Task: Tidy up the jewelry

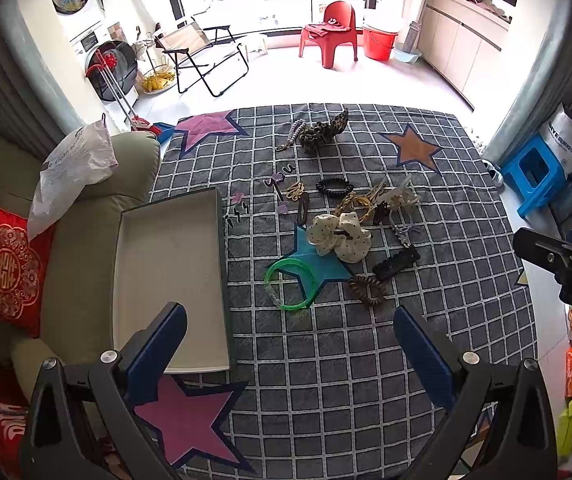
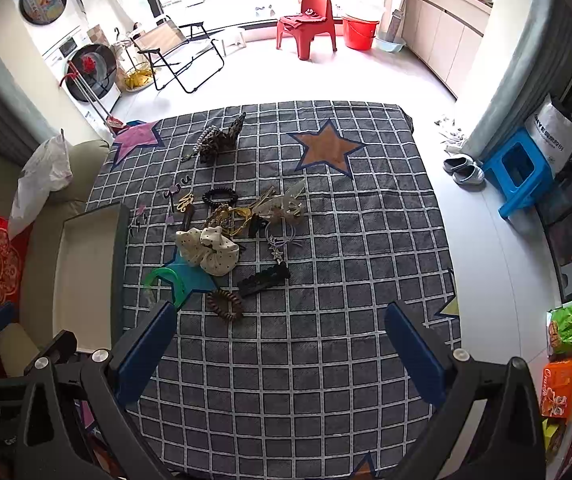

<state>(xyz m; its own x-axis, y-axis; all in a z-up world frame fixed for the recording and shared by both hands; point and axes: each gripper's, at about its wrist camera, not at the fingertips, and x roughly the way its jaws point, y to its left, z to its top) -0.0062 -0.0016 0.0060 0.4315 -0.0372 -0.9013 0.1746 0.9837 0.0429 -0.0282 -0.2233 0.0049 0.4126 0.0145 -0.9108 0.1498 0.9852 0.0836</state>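
A pile of hair accessories and jewelry lies mid-table on a grey checked cloth (image 1: 326,360): a cream dotted scrunchie (image 1: 340,236) (image 2: 208,250), a green bangle (image 1: 288,282), a brown spiral tie (image 1: 368,290) (image 2: 225,304), a black clip (image 1: 396,263) (image 2: 264,278), a black bead bracelet (image 1: 334,187). A leopard bow with a pearl chain (image 1: 322,130) lies farther back. An empty white box (image 1: 170,276) (image 2: 86,276) sits at the left edge. My left gripper (image 1: 290,340) is open above the near cloth. My right gripper (image 2: 280,336) is open, also short of the pile.
A beige sofa (image 1: 86,220) with a red cushion (image 1: 6,268) and a plastic bag (image 1: 74,168) stands left of the table. A blue stool (image 2: 520,172) and shoes (image 2: 464,168) are on the floor at the right. Snack packs (image 2: 566,360) lie at the near right.
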